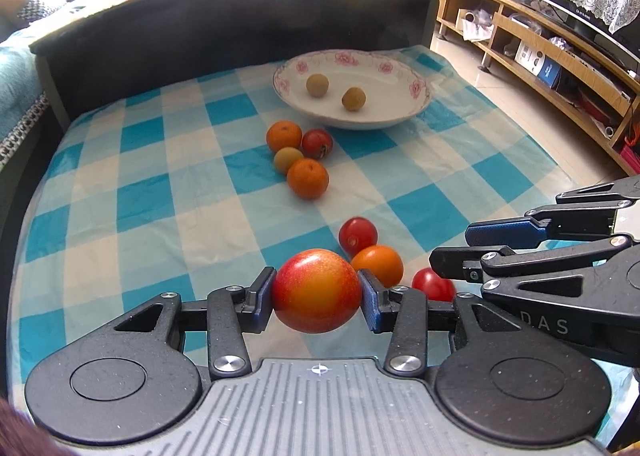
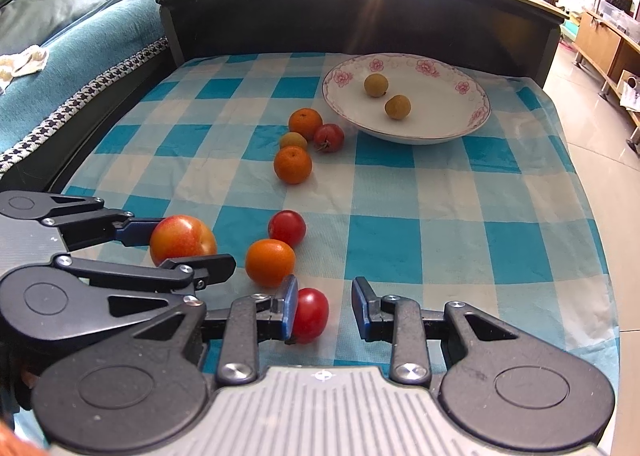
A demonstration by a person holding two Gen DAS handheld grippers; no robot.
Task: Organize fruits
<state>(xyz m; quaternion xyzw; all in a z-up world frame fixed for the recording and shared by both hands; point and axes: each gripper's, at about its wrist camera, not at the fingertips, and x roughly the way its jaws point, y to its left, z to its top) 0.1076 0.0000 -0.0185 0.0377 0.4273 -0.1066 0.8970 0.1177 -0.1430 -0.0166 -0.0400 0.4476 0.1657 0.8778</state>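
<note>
Left wrist view: the left claw (image 1: 317, 298) is clenched on a red-orange nectarine (image 1: 316, 290), gripped at its widest part above the checked table (image 1: 160, 183). The right claw (image 2: 325, 314) is spread, one pad touching a red plum (image 2: 310, 314). Best centre that plum before squeezing, then carry both to the floral plate (image 2: 460, 127) holding two longans (image 2: 376, 85).

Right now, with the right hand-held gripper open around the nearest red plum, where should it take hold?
Across the red plum's widest middle, coming low from the near side. It is round and lies on the cloth, touching the left pad; the right hand-held gripper needs centring before closing.
</note>
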